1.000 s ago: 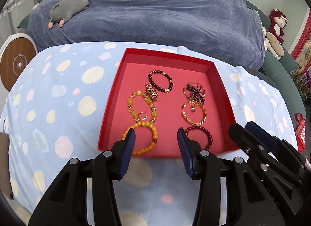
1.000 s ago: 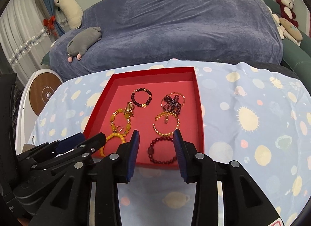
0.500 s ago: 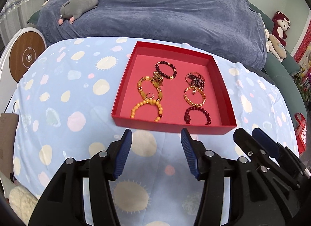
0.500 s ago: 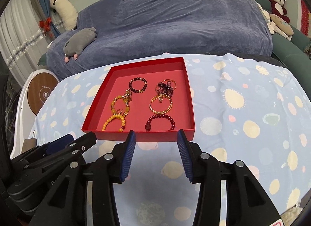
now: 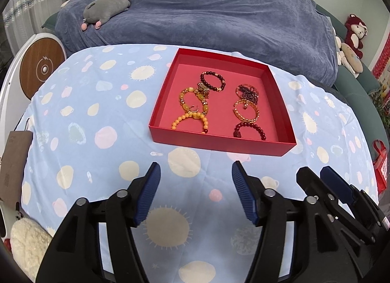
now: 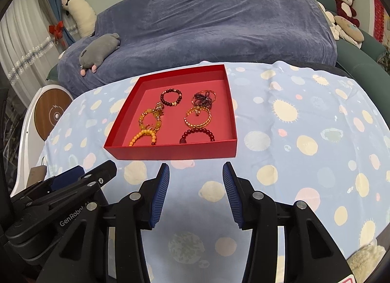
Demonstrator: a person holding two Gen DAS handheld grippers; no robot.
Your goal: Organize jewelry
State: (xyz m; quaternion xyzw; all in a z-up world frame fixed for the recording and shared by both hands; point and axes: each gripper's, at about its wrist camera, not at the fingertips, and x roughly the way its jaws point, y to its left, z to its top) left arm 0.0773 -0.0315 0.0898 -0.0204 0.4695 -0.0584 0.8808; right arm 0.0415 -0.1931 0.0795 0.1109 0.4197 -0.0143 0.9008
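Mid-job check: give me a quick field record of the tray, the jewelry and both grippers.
tray: red tray on spotted blue cloth
contents: six bracelets, two columns of three
near left: orange bead bracelet
near right: dark red bead bracelet
left gripper: jaws opening, nothing between, short of tray
right gripper: open, empty, short of tray

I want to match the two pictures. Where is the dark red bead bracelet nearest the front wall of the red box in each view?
Left wrist view: dark red bead bracelet lies right of centre, in the front right corner of the red box.
Right wrist view: bracelet lies near centre, same corner.
Shared landmark: the grey plush toy on the blue sofa cover.
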